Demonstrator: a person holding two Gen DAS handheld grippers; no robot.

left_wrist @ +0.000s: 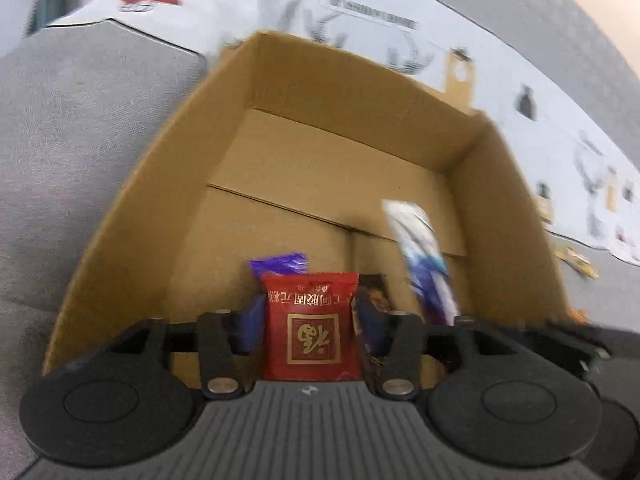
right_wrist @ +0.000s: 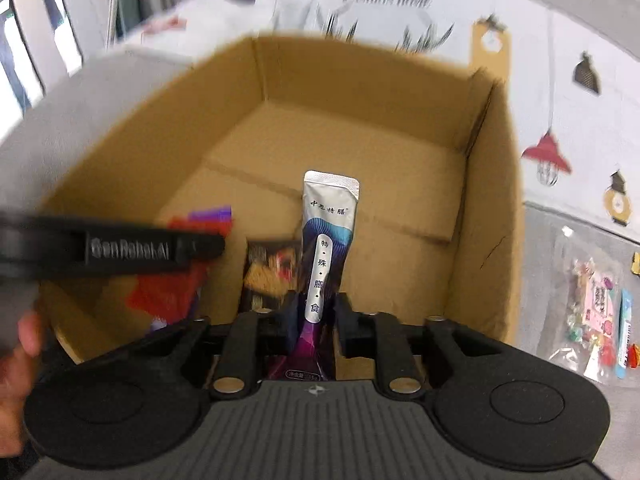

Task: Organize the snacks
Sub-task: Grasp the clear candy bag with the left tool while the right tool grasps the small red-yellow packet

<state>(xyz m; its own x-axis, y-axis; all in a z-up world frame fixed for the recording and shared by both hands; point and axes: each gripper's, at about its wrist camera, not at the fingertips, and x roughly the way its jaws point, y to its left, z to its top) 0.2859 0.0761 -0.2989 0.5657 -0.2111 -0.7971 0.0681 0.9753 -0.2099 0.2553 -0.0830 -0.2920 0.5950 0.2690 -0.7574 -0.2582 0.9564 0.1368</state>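
An open cardboard box (left_wrist: 160, 184) (right_wrist: 488, 184) sits on a grey surface. My left gripper (left_wrist: 310, 320) is shut on a red snack packet (left_wrist: 314, 328) with gold print, held over the box's near end. My right gripper (right_wrist: 318, 312) is shut on a silver and purple stick sachet (right_wrist: 326, 240), also over the box; the sachet shows blurred in the left wrist view (left_wrist: 420, 256). A dark snack packet (right_wrist: 270, 270) and a purple packet (left_wrist: 280, 264) lie on the box floor. The left gripper (right_wrist: 120, 248) with its red packet (right_wrist: 168, 292) shows at the left of the right wrist view.
A white printed cloth (right_wrist: 580, 20) lies behind and right of the box. Several loose snack packets (right_wrist: 596, 304) lie on the grey surface right of the box. A few small wrapped pieces (left_wrist: 580, 264) lie right of the box in the left wrist view.
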